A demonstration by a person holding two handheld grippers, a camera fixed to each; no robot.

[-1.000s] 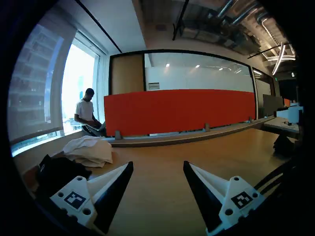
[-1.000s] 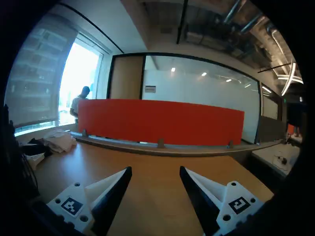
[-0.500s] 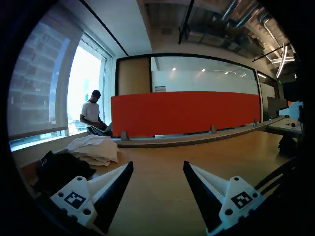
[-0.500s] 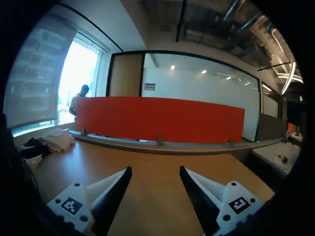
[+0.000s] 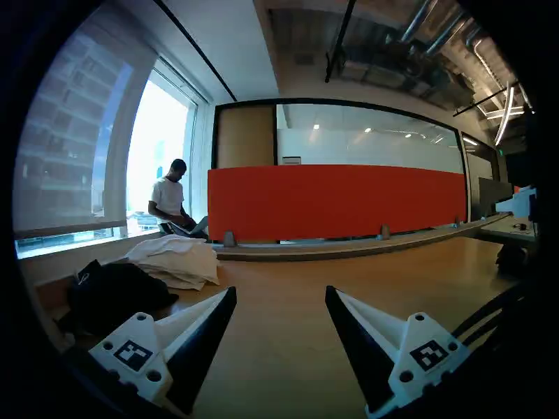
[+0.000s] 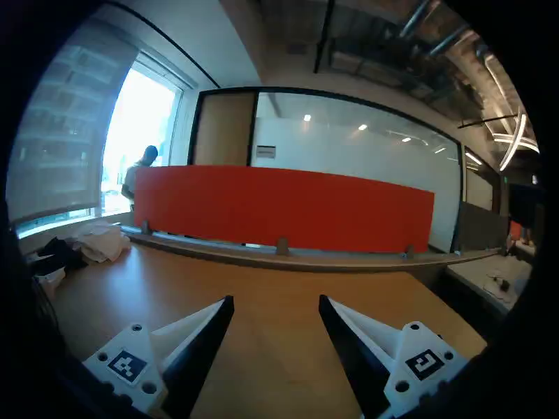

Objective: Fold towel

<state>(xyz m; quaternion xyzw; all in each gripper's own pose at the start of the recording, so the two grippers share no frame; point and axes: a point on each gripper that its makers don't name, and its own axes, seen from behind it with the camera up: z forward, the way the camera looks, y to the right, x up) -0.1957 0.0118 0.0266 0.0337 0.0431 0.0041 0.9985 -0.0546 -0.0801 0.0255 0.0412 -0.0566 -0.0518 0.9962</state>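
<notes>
A heap of white towels [image 5: 175, 260] lies on the wooden table [image 5: 293, 307] at the far left, with a black cloth [image 5: 115, 297] in front of it. My left gripper [image 5: 279, 297] is open above bare wood, to the right of the heap and short of it. In the right gripper view the same white towels [image 6: 101, 241] and black cloth [image 6: 54, 255] sit far off at the left edge. My right gripper [image 6: 276, 306] is open over the table [image 6: 279, 300], holding nothing.
A red divider panel [image 5: 335, 202] runs along the table's far edge. A person [image 5: 168, 202] sits by the window behind it. A dark object [image 5: 511, 258] rests at the right of the table. Another desk [image 6: 496, 279] stands to the right.
Both views have shifted slightly: the towel heap and black cloth sit a little further right and closer in the left gripper view. Both grippers stay open.
</notes>
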